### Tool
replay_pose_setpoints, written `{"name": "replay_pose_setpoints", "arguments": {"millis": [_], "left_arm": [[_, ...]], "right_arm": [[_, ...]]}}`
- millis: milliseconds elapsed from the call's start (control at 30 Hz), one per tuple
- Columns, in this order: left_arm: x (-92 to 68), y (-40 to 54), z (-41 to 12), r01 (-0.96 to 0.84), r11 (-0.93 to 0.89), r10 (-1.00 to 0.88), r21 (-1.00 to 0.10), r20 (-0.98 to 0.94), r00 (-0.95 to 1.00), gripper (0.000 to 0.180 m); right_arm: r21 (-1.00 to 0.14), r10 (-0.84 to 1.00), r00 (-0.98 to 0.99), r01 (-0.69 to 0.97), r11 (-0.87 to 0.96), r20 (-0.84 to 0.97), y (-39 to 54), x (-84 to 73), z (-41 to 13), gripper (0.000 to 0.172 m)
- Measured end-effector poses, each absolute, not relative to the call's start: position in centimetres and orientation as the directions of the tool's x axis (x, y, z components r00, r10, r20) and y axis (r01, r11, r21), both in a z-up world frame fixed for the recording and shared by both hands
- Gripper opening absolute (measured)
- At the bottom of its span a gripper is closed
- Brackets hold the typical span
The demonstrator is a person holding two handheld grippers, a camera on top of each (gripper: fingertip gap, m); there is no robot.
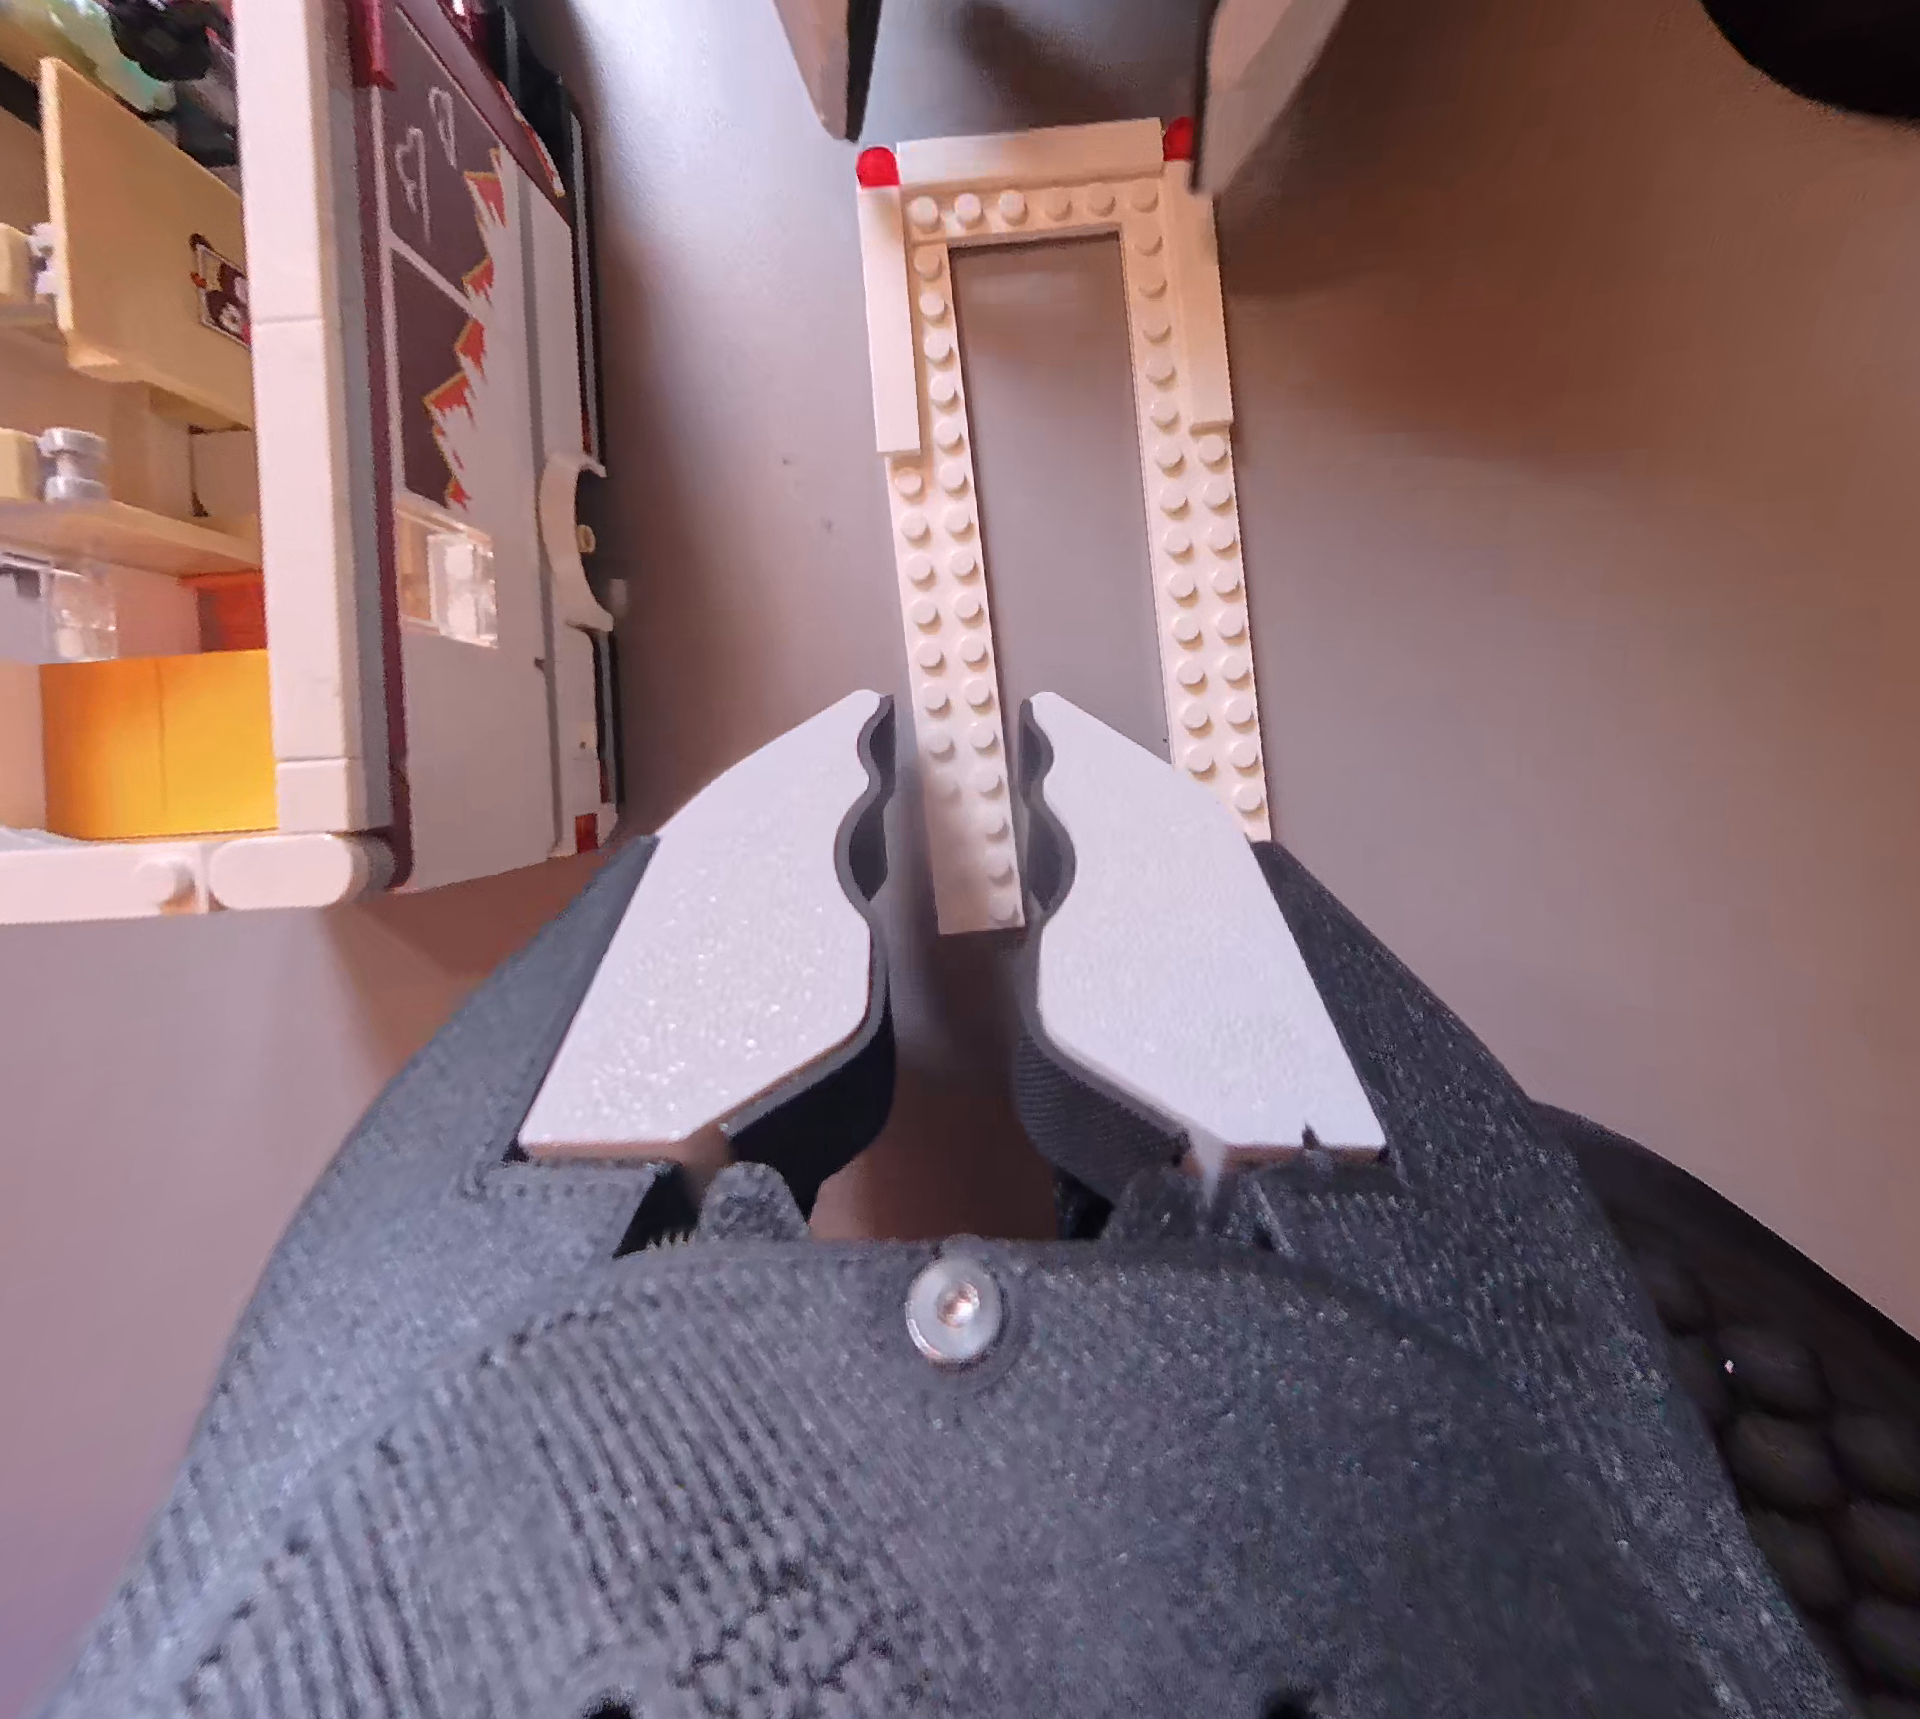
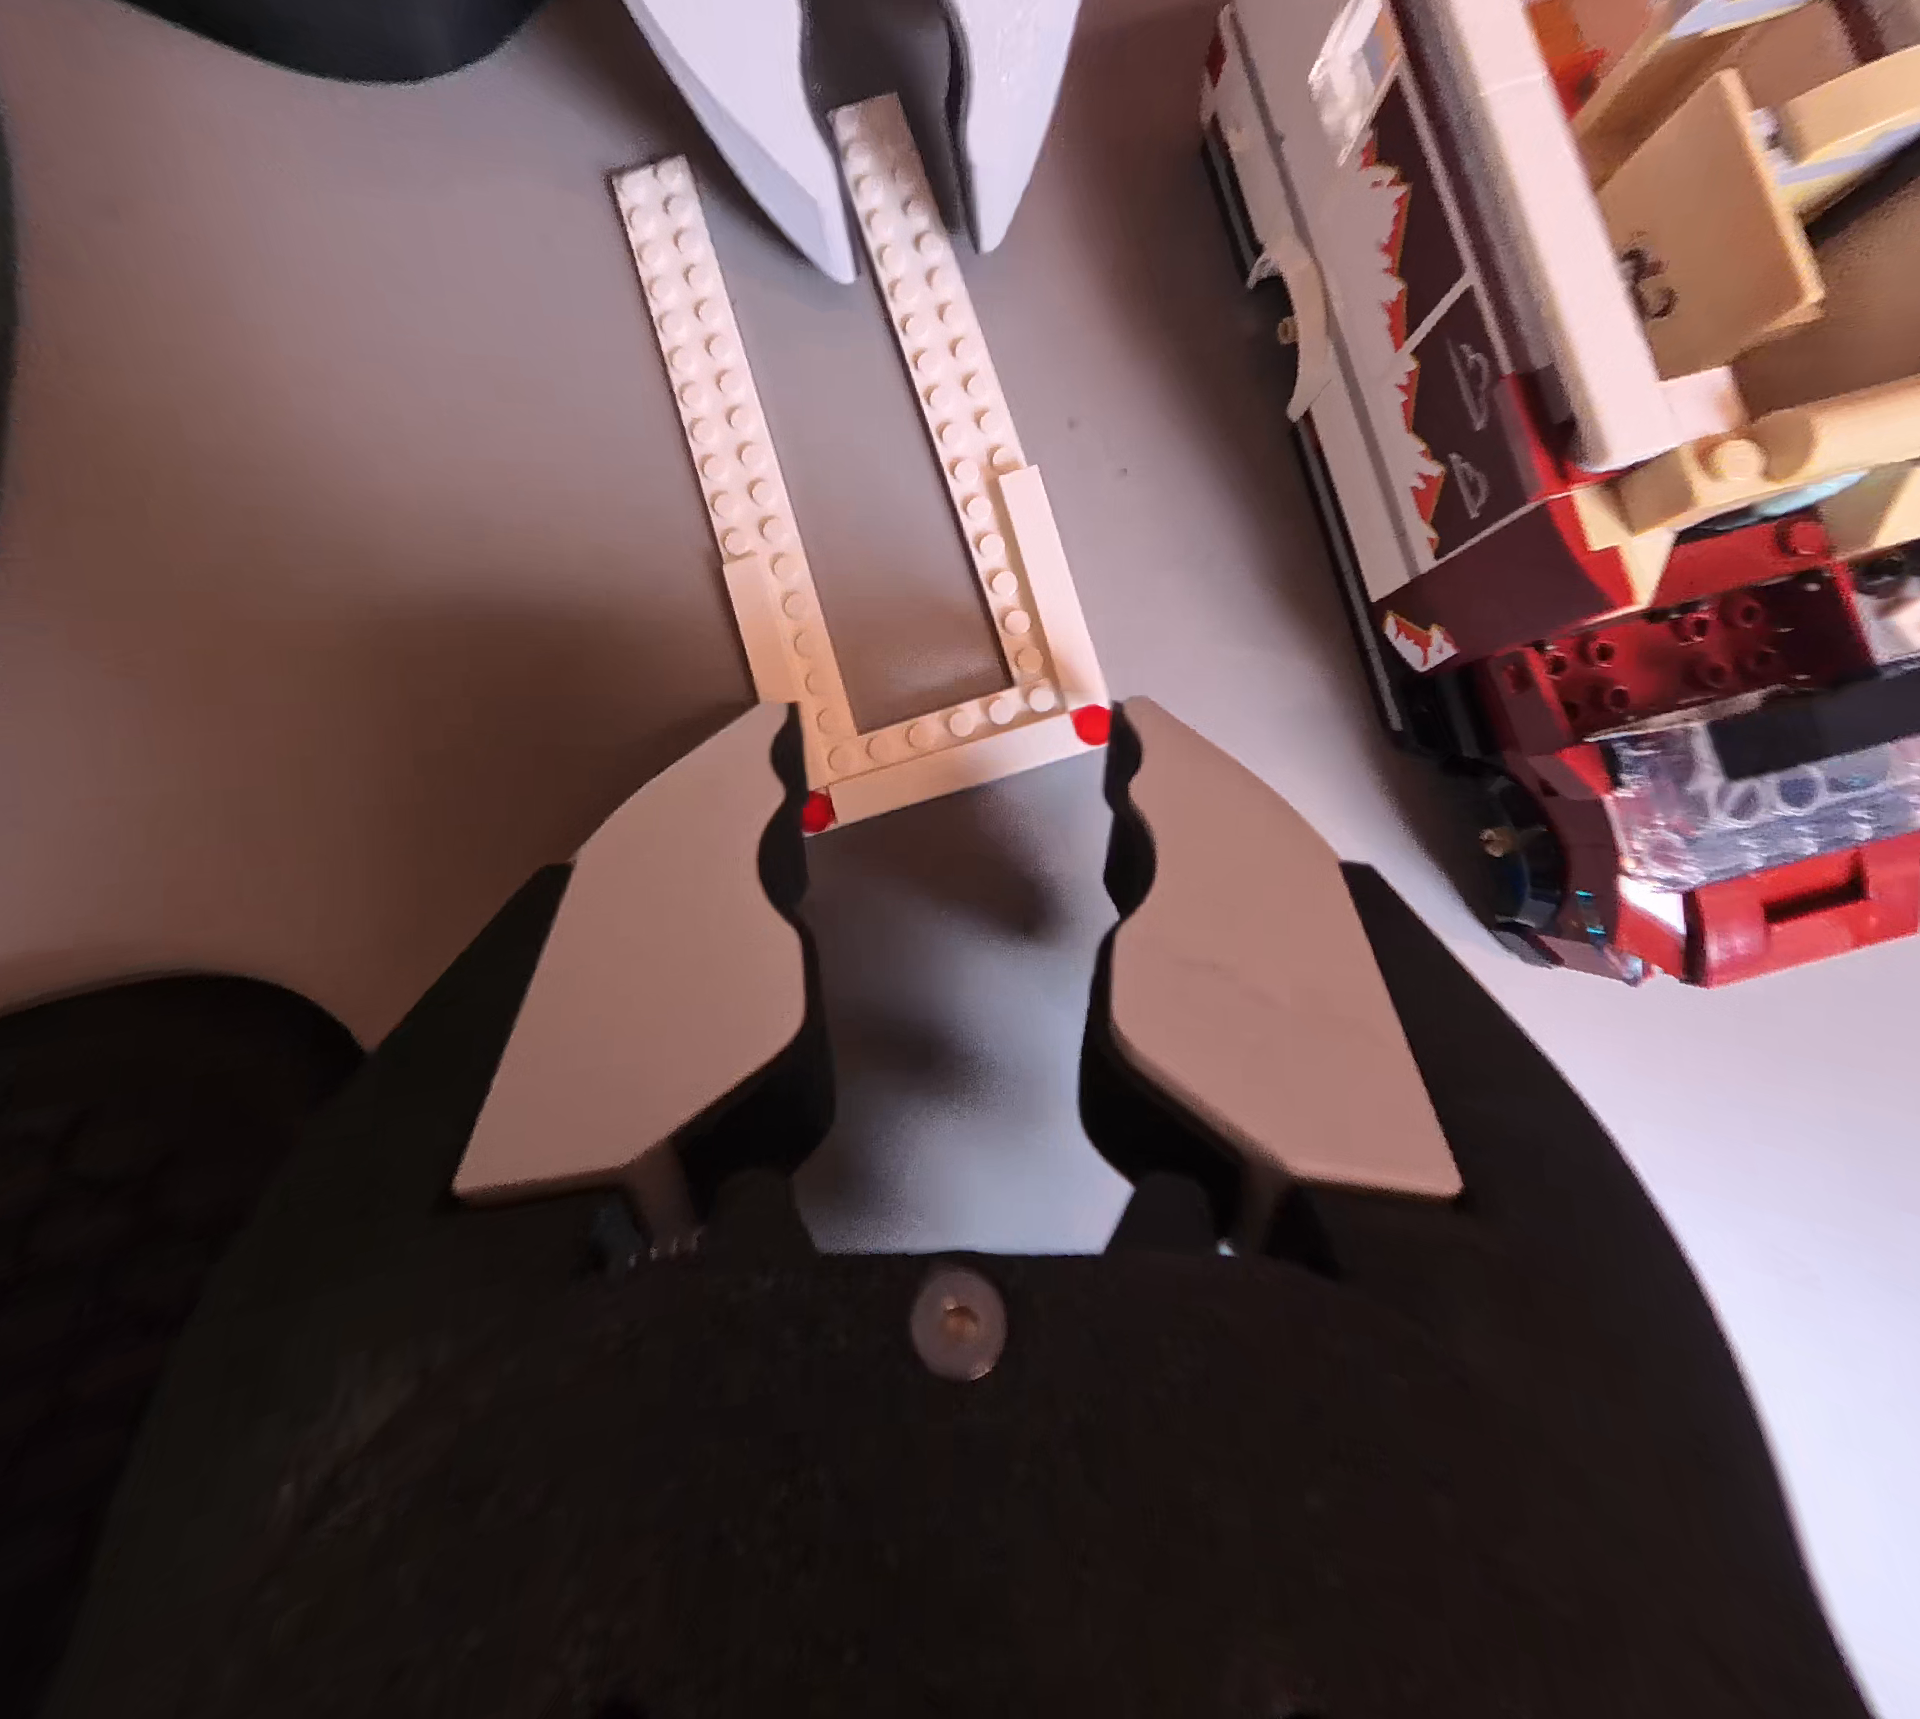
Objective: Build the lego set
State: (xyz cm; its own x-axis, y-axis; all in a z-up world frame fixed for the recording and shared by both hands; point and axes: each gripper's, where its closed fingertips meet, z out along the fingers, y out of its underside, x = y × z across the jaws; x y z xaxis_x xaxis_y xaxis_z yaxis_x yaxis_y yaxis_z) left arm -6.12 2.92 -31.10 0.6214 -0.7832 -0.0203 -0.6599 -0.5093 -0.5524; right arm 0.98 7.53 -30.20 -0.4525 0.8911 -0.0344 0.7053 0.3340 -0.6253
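I find my left gripper [image 1: 956, 796] straddling one leg of the white U-shaped brick frame [image 1: 1049, 204] on the grey desk [image 1: 1558, 630]; a sliver of space shows beside each pad, so I rate it released, not clamping. My right gripper [image 2: 951, 765] brackets the frame's closed end, beside the red studs [image 2: 1089, 724], both pads seemingly in contact, so I judge it grasping. A dark-red and cream brick vehicle [image 2: 1558, 526] sits near. In my judgement both grippers should stay level and square, lest the thin frame flex or twist.
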Motion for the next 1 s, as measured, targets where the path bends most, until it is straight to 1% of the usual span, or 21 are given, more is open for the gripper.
{"name": "replay_pose_setpoints", "arguments": {"millis": [67, 133, 300, 567, 1000], "left_arm": [[-6.1, 2.5, -31.3, -0.670, -0.514, -0.790, -0.536, -0.009, 0.613, 0.024], [-6.1, 2.3, -31.7, -0.681, -0.515, -0.797, -0.521, -0.002, 0.604, 0.024], [-6.0, 2.5, -31.7, -0.683, -0.505, -0.803, -0.528, -0.002, 0.596, 0.018], [-6.0, 2.5, -31.7, -0.702, -0.481, -0.824, -0.526, -0.002, 0.566, 0.017], [-6.1, 2.6, -31.7, -0.742, -0.420, -0.869, -0.523, -0.003, 0.494, 0.017]], "right_arm": [[-0.632, 0.893, -0.449, 0.703, 0.326, -0.039, 7.7, 0.8, -29.9, 0.042], [-0.617, 0.902, -0.432, 0.715, 0.328, -0.021, 8.3, 0.6, -30.2, 0.037], [-0.607, 0.905, -0.426, 0.718, 0.342, 0.006, 8.7, -0.1, -30.5, 0.025], [-0.592, 0.896, -0.444, 0.714, 0.373, 0.030, 9.0, -0.5, -30.6, 0.002], [-0.559, 0.881, -0.472, 0.719, 0.413, 0.044, 8.5, -0.3, -30.9, 0.000]]}}
